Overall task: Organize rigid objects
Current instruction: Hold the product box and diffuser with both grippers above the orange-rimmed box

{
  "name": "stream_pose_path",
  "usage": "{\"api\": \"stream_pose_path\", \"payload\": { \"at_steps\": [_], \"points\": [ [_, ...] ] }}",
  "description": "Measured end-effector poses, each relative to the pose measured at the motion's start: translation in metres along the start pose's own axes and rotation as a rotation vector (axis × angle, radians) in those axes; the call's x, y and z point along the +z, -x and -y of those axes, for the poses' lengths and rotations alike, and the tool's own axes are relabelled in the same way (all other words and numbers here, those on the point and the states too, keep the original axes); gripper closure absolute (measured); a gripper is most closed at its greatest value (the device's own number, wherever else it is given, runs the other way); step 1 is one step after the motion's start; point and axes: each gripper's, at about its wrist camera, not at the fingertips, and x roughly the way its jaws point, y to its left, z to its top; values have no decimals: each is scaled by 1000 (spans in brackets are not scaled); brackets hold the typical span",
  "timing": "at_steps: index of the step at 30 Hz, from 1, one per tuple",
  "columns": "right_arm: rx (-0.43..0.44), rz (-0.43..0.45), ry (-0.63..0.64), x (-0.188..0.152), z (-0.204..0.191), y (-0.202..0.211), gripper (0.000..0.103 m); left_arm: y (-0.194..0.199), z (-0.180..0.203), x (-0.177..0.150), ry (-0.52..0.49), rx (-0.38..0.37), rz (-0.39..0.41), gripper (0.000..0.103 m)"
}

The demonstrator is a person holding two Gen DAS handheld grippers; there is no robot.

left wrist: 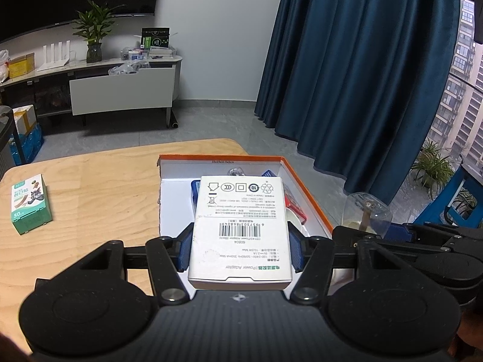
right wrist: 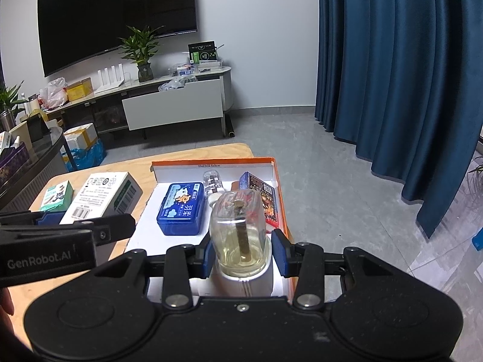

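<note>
In the left wrist view my left gripper (left wrist: 240,241) is shut on a white power-adapter box (left wrist: 240,220), its blue pads (left wrist: 184,250) pressing both long sides. The box hangs over an open orange-rimmed carton (left wrist: 220,157). In the right wrist view my right gripper (right wrist: 243,247) is shut on a clear bottle (right wrist: 238,229) holding yellowish liquid, white cap end toward the camera, above the carton's (right wrist: 211,161) right half. Inside lie a blue case (right wrist: 181,209), a small clear bottle (right wrist: 212,184) and a colourful card box (right wrist: 259,196).
A green plaster box (left wrist: 28,203) stands on the wooden table (left wrist: 99,181) to the left of the carton. The table's right edge runs just past the carton, with grey floor and a blue curtain (left wrist: 362,75) beyond. A TV cabinet (right wrist: 169,105) stands far behind.
</note>
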Motion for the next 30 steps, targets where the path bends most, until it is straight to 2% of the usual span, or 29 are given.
{"api": "stream_pose_path", "payload": {
  "at_steps": [11, 30],
  "points": [
    [4, -14, -15, -11, 2, 7, 54, 3, 3, -9, -9, -16, -17, 43],
    [21, -25, -4, -9, 2, 7, 54, 3, 5, -11, -16, -4, -4, 43]
  ]
}}
